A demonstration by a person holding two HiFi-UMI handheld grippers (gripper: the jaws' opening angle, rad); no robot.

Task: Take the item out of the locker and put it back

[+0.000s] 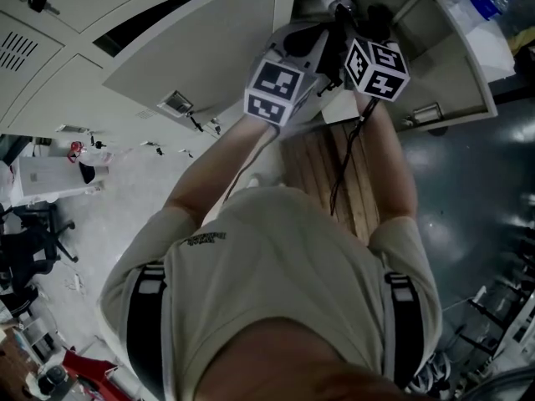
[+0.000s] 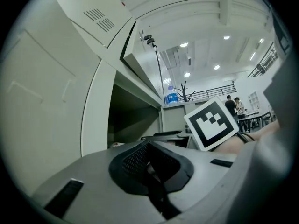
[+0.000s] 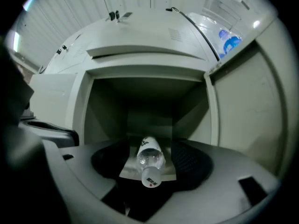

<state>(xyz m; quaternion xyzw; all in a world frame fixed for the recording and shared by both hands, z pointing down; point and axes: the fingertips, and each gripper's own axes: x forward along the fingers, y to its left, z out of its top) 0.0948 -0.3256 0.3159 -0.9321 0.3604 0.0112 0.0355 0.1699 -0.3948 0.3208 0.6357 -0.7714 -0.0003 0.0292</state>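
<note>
Straddling bottle [image 3: 150, 159] in locker [image 3: 149, 104]: right tool [image 3: 149, 149].

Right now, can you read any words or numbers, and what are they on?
Bottle cap: small print, too blurred to read.
Bottle label: dark mark, unreadable.
Shirt print: too small to read.
No readable words anywhere.
</note>
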